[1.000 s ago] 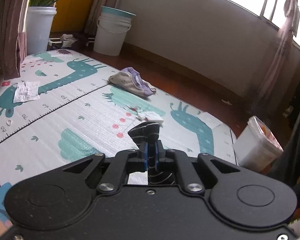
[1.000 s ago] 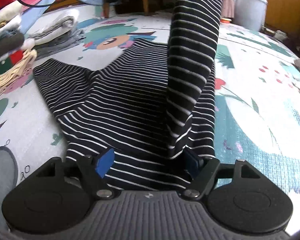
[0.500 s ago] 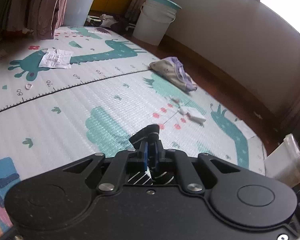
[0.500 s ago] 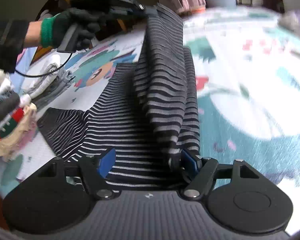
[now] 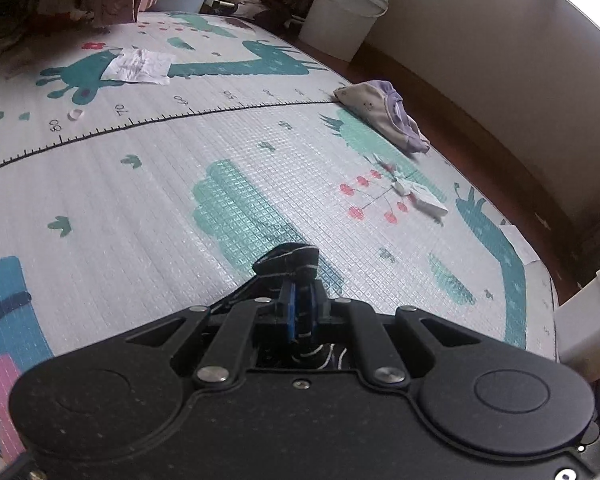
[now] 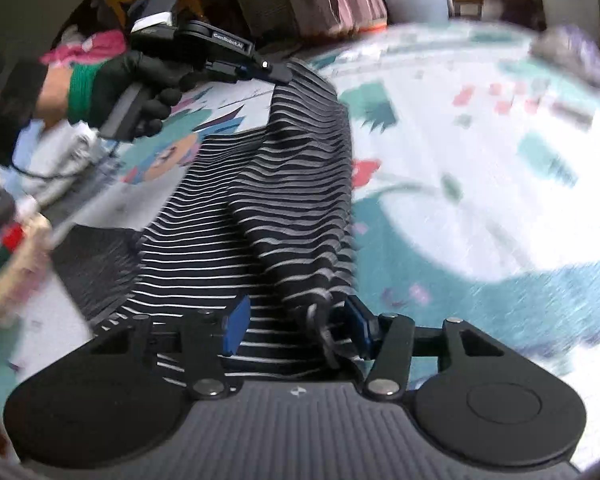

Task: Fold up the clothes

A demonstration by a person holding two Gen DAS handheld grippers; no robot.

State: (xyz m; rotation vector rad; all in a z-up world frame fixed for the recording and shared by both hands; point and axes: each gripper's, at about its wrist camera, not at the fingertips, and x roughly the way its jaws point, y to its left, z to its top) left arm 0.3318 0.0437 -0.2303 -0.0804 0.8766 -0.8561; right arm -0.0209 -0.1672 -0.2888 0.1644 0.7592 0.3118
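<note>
Fingers of the left gripper [image 5: 302, 308] are clenching a bunched edge of the black-and-white striped garment [image 6: 236, 216], a dark fold of it poking out just beyond the blue pads. Right gripper [image 6: 298, 320] fingers are standing apart, grasping nothing; a twisted hem of the garment is lying between them, touching the right pad.

Ahead of the right fingers, the play mat [image 5: 148, 200] is carrying the garment, spread flat with one lifted strip running up to the left gripper, which a gloved hand [image 6: 136, 88] is holding. Far ahead of the left fingers, a white bucket [image 5: 344, 20] is standing off the mat. Nearer, to the right, a purple-and-cream cloth [image 5: 384, 114] is lying crumpled at the mat's edge. Ahead-left, a crumpled paper [image 5: 138, 66] is resting flat.
</note>
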